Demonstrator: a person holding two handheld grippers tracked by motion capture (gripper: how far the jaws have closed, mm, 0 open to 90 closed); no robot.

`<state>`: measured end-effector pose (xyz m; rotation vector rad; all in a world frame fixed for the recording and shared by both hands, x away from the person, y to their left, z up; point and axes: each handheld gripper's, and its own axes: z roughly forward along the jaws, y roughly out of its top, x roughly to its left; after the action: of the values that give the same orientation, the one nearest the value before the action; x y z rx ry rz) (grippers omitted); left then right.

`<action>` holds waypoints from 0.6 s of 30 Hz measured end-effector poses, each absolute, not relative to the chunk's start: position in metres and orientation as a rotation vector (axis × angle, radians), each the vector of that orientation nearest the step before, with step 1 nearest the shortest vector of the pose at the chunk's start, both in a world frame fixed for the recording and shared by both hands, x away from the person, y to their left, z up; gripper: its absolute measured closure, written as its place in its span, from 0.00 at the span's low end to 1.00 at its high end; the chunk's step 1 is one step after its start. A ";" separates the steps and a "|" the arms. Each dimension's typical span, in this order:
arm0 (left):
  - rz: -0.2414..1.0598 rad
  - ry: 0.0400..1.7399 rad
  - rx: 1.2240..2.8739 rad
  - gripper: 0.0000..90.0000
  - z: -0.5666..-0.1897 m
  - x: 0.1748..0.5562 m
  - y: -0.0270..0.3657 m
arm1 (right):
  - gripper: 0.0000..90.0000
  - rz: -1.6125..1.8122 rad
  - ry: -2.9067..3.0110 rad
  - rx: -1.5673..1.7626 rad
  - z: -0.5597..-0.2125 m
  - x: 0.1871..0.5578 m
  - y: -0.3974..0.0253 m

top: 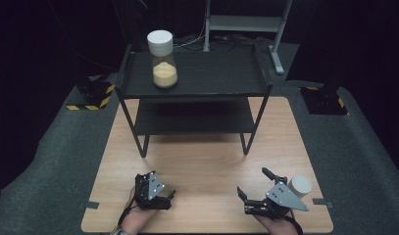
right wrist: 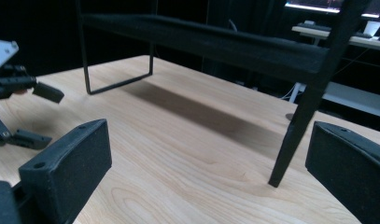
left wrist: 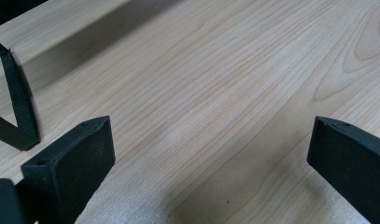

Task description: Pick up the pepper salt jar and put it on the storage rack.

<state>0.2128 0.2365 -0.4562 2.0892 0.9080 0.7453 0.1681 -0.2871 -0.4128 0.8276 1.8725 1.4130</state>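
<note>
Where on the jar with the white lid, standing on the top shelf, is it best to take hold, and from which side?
Probably grip the jar on its clear glass body just under the white lid, coming from the front, the person's side. It stands upright near the left end of the black shelf rack, and no bar crosses that top shelf's front. The left tongs are open and nearer that end.

This looks like a lab set up for recording — not a home. A light wooden table (top: 207, 166) stands on grey carpet (top: 55, 161) in a dark room with black surroundings. Yellow-black hazard tape (top: 91, 100) marks the bases of stands beside it. Behind the black two-level shelf (top: 197, 78) there are cables (top: 207, 41) on the floor and a grey metal frame (top: 246, 22). The right gripper view shows a lit monitor (right wrist: 313, 5) on a desk (right wrist: 346, 39).
</note>
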 end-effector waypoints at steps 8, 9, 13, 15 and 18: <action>0.741 0.902 2.086 0.01 -0.457 0.213 0.237 | 0.00 1.379 1.821 0.827 -0.405 0.158 -0.299; 0.738 0.903 2.083 0.01 -0.457 0.213 0.238 | 0.00 1.371 1.809 0.833 -0.405 0.156 -0.303; 0.733 0.906 2.078 0.01 -0.457 0.213 0.239 | 0.00 1.358 1.780 0.857 -0.404 0.152 -0.311; 0.731 0.905 2.077 0.01 -0.457 0.213 0.239 | 0.00 1.354 1.772 0.862 -0.404 0.151 -0.313; 0.723 0.907 2.070 0.01 -0.457 0.213 0.241 | 0.00 1.336 1.737 0.882 -0.404 0.146 -0.317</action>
<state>0.2134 0.2413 -0.4569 2.0698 0.9067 0.7232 0.1461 -0.3165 -0.4043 0.8819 1.7372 1.3356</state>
